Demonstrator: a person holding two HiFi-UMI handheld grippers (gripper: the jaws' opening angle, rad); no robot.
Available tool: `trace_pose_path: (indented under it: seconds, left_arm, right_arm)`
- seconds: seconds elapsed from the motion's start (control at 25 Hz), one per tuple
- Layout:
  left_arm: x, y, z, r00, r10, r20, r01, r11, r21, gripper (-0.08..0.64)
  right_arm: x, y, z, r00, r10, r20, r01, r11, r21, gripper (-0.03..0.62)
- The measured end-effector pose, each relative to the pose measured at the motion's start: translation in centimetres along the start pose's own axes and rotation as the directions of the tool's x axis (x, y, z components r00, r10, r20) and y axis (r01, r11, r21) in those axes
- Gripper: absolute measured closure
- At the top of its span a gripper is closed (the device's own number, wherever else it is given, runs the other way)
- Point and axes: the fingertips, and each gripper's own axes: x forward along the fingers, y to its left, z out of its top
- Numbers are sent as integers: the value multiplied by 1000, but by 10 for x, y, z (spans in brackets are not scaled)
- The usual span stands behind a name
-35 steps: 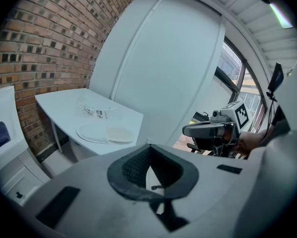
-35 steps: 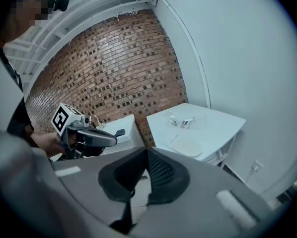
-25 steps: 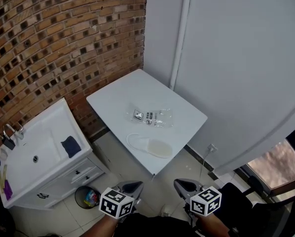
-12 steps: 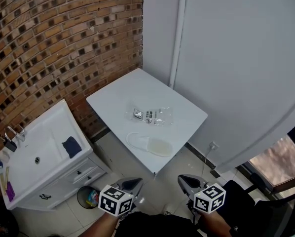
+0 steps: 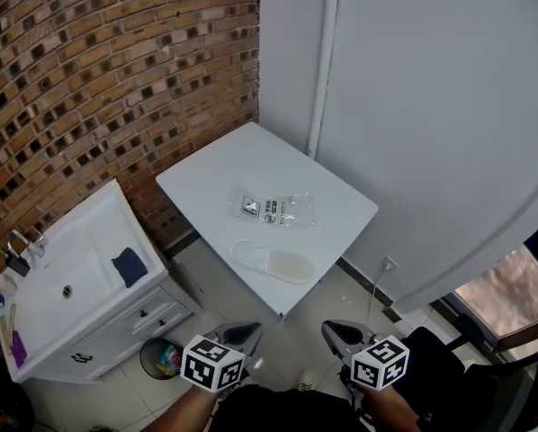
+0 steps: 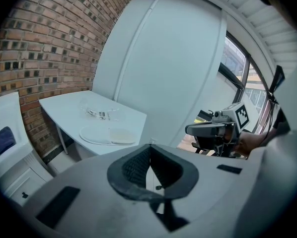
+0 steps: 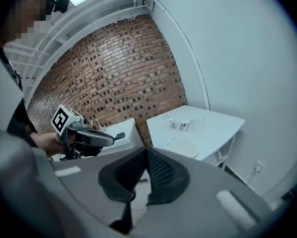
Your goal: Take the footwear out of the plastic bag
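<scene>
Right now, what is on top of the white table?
On the table: a clear plastic bag and, apart from it, a pale slipper. What the bag holds cannot be seen.

The right gripper (image 7: 147,152) is seen with its 2 jaws pressed together and nothing caught between them. Beyond them, a white table (image 7: 223,119) is set where a brick wall (image 7: 109,68) meets a plain white one. A clear plastic bag (image 7: 181,124) is laid on it, with 1 flat pale slipper (image 7: 183,147) apart from the bag, nearer the front edge. The left gripper (image 7: 119,136) is held at the left.
</scene>
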Motion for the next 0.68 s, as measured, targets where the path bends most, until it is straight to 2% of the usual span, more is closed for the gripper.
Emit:
trace_pose_path:
  seconds: [0.68]
  left_arm:
    - [-2, -3, -6, 1000, 2, -11, -2, 1000, -1, 553]
  right_arm:
    - [2, 4, -1, 1000, 15, 1, -15, 1000, -11, 592]
